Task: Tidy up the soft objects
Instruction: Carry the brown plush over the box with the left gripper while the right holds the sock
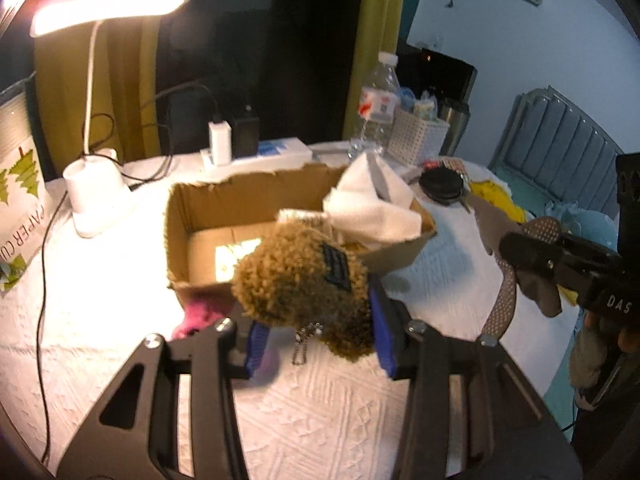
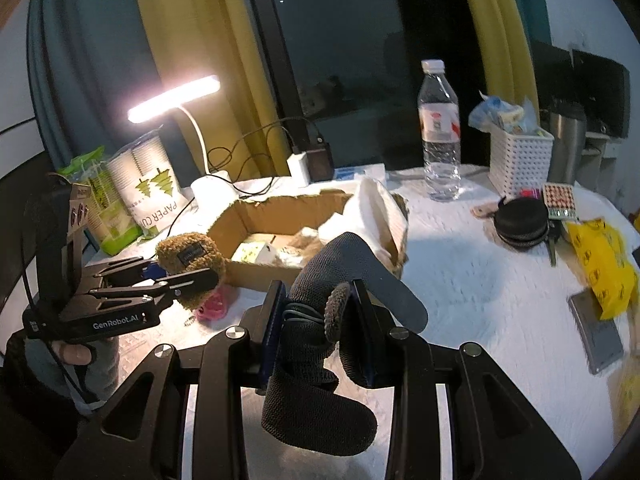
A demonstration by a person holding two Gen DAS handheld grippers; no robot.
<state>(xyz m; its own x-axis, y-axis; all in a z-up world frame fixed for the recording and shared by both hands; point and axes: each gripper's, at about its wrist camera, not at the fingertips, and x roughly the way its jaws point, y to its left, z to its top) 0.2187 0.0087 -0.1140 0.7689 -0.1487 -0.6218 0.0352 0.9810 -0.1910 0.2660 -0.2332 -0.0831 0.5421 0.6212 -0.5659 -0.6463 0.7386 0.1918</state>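
Brown curly plush toy (image 1: pixel 304 280) is clamped in the left gripper (image 1: pixel 320 344), just near of the cardboard box (image 1: pixel 200 216). A dark mesh strap (image 2: pixel 316 344) is pinched by the right gripper (image 2: pixel 320 332). White cloth (image 1: pixel 368 204) is heaped at the box's right end.

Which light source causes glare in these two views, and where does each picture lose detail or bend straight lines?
Left wrist view: the desk lamp blows out to white, washing out the tablecloth and the cardboard box floor. Right wrist view: the same lamp glares less, the window stays dark, and the right tablecloth edge is smeared. Both views: fisheye curves the curtains, corners vignette black.
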